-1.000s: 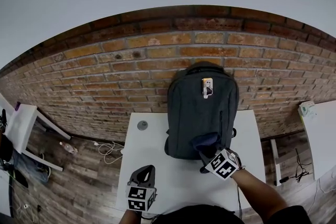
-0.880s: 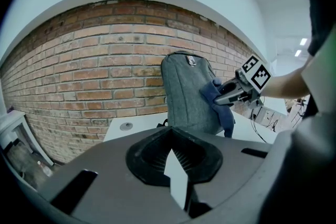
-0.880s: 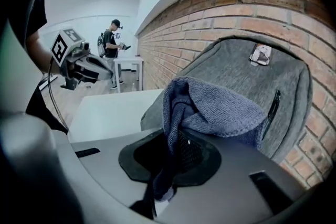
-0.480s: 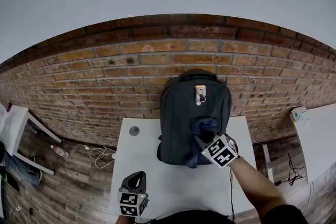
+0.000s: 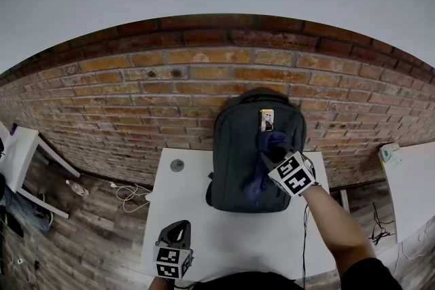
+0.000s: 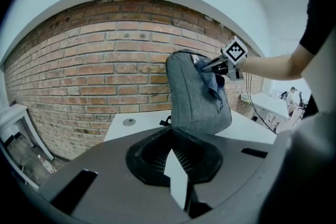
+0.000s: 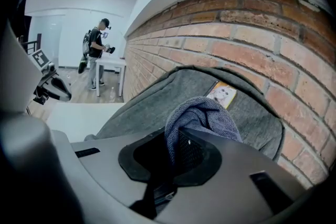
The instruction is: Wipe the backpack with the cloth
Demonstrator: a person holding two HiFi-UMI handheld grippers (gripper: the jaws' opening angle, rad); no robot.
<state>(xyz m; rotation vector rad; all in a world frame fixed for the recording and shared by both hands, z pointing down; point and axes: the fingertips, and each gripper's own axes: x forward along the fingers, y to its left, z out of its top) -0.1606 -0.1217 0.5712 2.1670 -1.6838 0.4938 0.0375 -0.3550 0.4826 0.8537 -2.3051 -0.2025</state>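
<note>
A dark grey backpack [image 5: 245, 153] stands upright on the white table [image 5: 190, 227], leaning against the brick wall. It carries a small yellow tag [image 5: 267, 119] near its top. My right gripper [image 5: 272, 149] is shut on a blue-grey cloth [image 5: 264, 158], which it presses against the upper front of the pack, just below the tag; part of the cloth hangs down. The right gripper view shows the cloth [image 7: 202, 115] bunched between the jaws, against the backpack [image 7: 157, 97]. My left gripper [image 5: 178, 233] is shut and empty, low over the table's near edge, apart from the backpack [image 6: 197, 94].
A small round grey disc [image 5: 177, 165] lies on the table left of the pack. A brick wall [image 5: 136, 98] runs behind. White tables [image 5: 20, 153] stand to the left and right, with cables on the wooden floor. In the right gripper view a person [image 7: 96, 50] stands far off.
My right gripper has carried the cloth up the front of the backpack, from near its bottom to just under the tag. The left gripper stays low near the table's front edge.
</note>
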